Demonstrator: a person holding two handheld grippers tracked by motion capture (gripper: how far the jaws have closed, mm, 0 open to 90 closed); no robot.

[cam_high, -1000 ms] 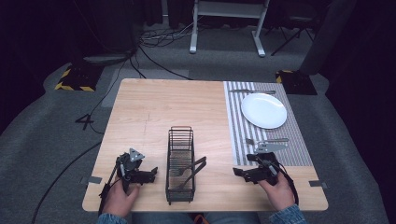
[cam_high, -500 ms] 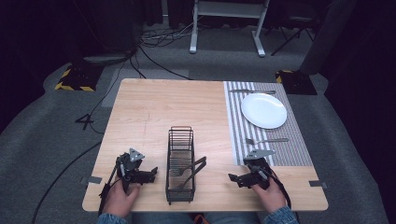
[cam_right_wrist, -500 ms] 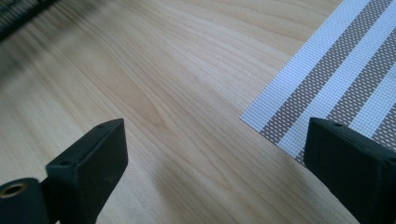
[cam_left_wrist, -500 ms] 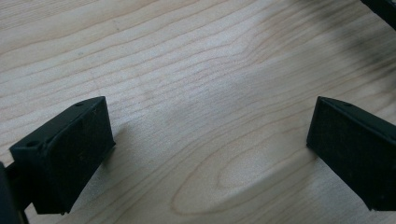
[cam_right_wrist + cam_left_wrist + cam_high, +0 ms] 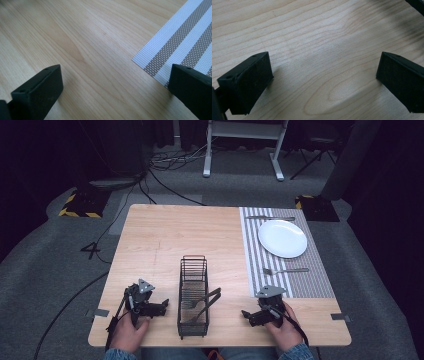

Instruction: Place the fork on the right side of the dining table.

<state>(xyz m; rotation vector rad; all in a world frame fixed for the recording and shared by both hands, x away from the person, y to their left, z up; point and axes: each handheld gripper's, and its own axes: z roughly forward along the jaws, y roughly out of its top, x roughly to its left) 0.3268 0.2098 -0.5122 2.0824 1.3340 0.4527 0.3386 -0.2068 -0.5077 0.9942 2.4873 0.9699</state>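
A black wire cutlery basket stands at the front middle of the wooden table, with a fork and another utensil lying in it. To its left my left gripper rests low over the wood, jaws wide apart around nothing. To the basket's right, near the front edge, my right gripper is open too, above bare wood beside the corner of the striped placemat. On the placemat lie a white plate, a fork and a knife.
Bare wood spans the table's left half and far middle. Tape marks sit at the front corners. Beyond the table lie floor cables and a white stand's legs.
My right gripper has drawn back from the placemat's fork toward the front edge and slightly left. The left gripper has stayed put.
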